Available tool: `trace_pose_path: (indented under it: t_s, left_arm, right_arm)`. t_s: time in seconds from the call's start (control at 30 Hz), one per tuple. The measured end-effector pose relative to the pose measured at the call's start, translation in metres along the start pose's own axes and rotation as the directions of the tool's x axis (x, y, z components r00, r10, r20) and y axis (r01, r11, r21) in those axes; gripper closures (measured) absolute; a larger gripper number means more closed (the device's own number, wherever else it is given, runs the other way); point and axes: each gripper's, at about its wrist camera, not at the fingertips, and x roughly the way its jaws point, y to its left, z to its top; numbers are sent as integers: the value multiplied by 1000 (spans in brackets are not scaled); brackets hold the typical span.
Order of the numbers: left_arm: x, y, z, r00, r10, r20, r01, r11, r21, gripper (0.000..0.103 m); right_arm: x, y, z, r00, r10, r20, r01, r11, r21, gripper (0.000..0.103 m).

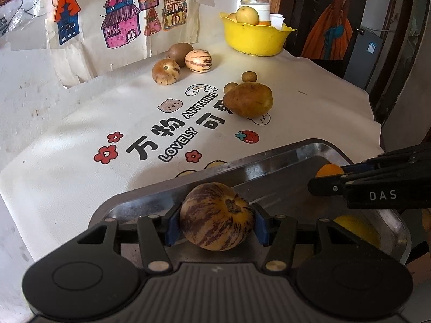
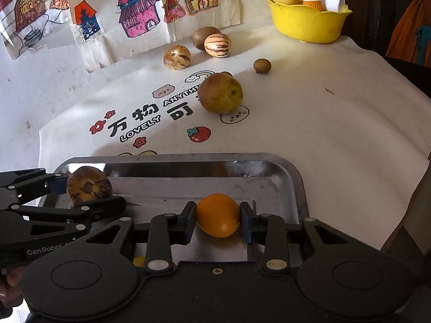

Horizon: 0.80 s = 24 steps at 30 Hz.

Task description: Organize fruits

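My left gripper [image 1: 217, 222] is shut on a purple-striped yellow melon [image 1: 217, 216], held over the left part of a steel tray [image 1: 282, 161]. In the right wrist view the same striped melon [image 2: 89, 184] shows in the left gripper [image 2: 80, 188] at the tray's left end. My right gripper [image 2: 217, 216] is shut on a small orange fruit [image 2: 217, 214] above the steel tray [image 2: 269, 167]. That orange fruit [image 1: 329, 170] peeks out behind the right gripper [image 1: 327, 179] in the left wrist view. Something yellow [image 1: 358, 228] lies in the tray.
On the printed white cloth [image 2: 309, 123] lie a large brown pear [image 2: 221, 93], two striped melons [image 2: 217, 45] [image 2: 177, 57], a kiwi [image 2: 202, 36] and a small brown fruit [image 2: 262, 66]. A yellow bowl [image 2: 307, 24] holding fruit and a jar stands at the back right.
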Motion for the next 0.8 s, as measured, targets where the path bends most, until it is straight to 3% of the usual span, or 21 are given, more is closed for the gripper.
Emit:
trace_pose_path:
  t_s: [0.13, 0.2, 0.43, 0.5, 0.6, 0.8]
  left_arm:
    - [-2, 2, 1, 1000, -2, -2, 2, 1000, -9, 42]
    - [-3, 2, 1, 1000, 5, 4, -5, 1000, -12, 35]
    - [-10, 6, 3, 1000, 14, 21, -13, 1000, -22, 34]
    - [-13, 7, 3, 1000, 15, 28, -15, 1000, -25, 30]
    - [-16, 8, 4, 999, 17, 36, -15, 999, -31, 26]
    - [-26, 10, 4, 998, 13, 55, -11, 999, -51, 19]
  right_arm:
    - [1, -1, 0, 1000, -3, -1, 3, 1000, 10, 66]
    - [0, -1, 0, 1000, 0, 3, 0, 1000, 13, 63]
    - [-10, 2, 2, 999, -1, 32, 1, 1000, 18, 59]
    - [-18, 3, 2, 999, 1, 50, -2, 1000, 22, 53]
    - [-28, 7, 4, 997, -2, 79, -1, 1000, 28, 32]
    - [-54, 14, 6, 990, 5, 138, -10, 999, 40, 15]
